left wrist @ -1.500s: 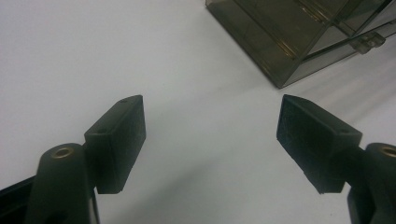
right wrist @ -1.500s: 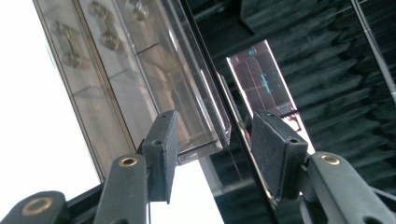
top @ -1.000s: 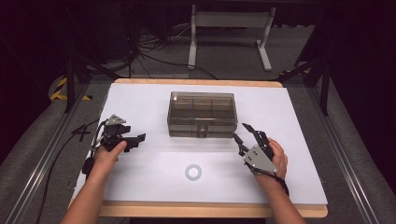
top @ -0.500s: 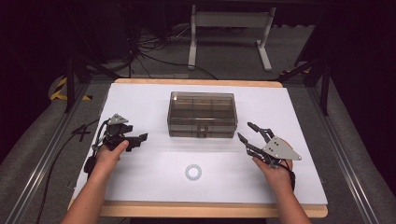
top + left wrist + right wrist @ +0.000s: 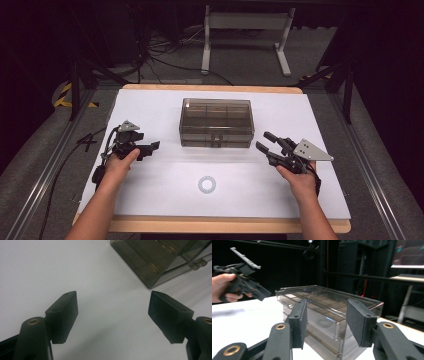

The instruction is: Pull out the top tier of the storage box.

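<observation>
Both claws, left claw and right claw, are spread and empty; the right one has just been closing. The box at frame centre looks stiff, light and slippery, so you take it at its side walls.

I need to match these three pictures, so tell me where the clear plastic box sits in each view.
High view: clear plastic box at table centre, between both grippers.
Left gripper view: its corner at the upper right.
Right gripper view: centre, just beyond the open jaws.
Shared landmark: the white table.
</observation>
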Tool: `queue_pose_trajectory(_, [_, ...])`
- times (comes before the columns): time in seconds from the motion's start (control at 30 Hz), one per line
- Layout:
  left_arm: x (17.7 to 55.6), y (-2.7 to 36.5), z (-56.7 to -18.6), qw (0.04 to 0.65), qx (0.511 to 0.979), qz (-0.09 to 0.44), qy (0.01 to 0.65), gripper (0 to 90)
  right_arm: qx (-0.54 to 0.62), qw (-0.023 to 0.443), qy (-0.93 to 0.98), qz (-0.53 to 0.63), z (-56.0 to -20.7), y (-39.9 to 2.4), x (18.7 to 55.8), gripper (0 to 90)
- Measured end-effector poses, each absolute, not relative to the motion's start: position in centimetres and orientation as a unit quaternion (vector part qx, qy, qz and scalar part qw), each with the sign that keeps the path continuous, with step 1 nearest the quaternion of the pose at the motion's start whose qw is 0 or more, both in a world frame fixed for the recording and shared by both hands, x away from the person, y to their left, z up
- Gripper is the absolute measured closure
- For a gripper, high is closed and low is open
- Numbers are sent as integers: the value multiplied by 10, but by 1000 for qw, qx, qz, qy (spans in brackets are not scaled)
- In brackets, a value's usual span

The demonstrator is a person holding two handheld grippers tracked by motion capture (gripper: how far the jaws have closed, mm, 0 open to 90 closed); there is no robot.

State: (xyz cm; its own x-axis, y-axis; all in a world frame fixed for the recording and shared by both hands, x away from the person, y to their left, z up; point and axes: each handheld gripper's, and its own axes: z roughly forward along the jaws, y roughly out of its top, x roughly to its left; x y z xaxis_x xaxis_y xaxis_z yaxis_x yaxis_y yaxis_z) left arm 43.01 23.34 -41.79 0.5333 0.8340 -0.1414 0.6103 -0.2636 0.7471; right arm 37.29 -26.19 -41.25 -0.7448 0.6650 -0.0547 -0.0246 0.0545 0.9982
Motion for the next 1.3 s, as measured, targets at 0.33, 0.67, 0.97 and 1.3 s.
queue_pose_trajectory(0.33, [432, 236, -420, 385, 786, 133, 465, 248, 214, 238, 721, 615, -398, -254, 384, 563])
queue_pose_trajectory(0.67, [432, 236, -420, 384, 786, 131, 466, 248, 192, 216, 762, 579, -379, -251, 395, 604])
queue_pose_trajectory(0.97, [430, 239, -421, 389, 784, 132, 465, 248, 176, 195, 800, 539, -362, -245, 407, 648])
queue_pose_trajectory(1.3, [426, 245, -423, 386, 781, 133, 472, 248, 156, 184, 829, 504, -350, -237, 422, 659])
